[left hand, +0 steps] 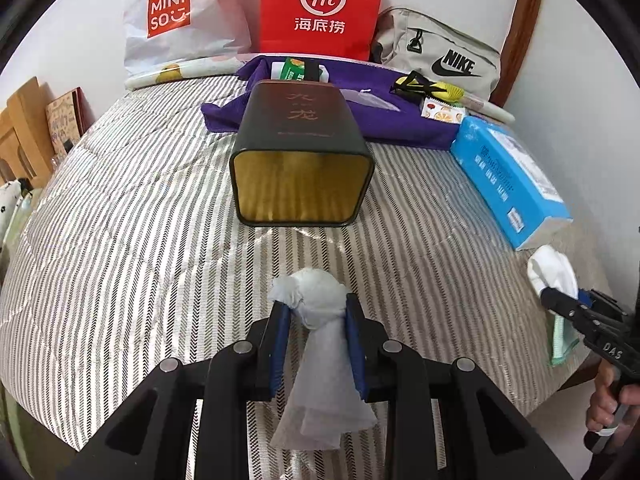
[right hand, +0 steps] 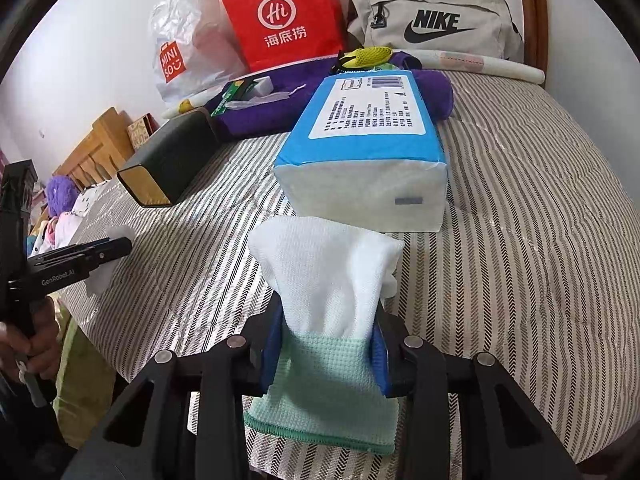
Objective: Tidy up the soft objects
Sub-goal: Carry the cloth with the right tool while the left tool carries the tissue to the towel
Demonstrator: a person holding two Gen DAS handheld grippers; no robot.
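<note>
Bed [left hand: 120, 240], striped grey/white cover, carries all items.

Left tool [left hand: 316, 312]: clenched on white tissue wad [left hand: 316, 300]; blue pads press both sides, crumpled top sticks out past the fingertips, loose tail hangs down betw. the arms. Wad is held just above the bed cover, in front of the tin's open end. Right wrist view shows this tool only side-on at far left [right hand: 116, 246], w/ a scrap of white at its tip; grip not readable there.

Right tool [right hand: 328, 320]: grasping folded cloth [right hand: 324, 280], white upper part fanning past the tips, mint-green waffle part w/ green hem hanging below. Cloth sits just in front of the tissue pack's near end. Left wrist view catches it at far right edge [left hand: 560, 296], white + green bits visible, plus a hand [left hand: 608, 404] on the handle.

Dark tin [left hand: 300, 148]: lying on its side, gold-lined open end facing the left cam; right view shows it [right hand: 168, 156] obliquely, to the left of the pack.

Blue tissue pack [right hand: 360, 152]: centre of right view, label up; in left view off to the right [left hand: 508, 176].

Purple cloth [left hand: 400, 120] behind tin, small packets on it. Against the wall: MINISO bag [left hand: 172, 16], red paper bag [left hand: 320, 8], grey Nike bag [left hand: 444, 60].

Right view only: purple plush item [right hand: 60, 192] past the bed's far left edge.
</note>
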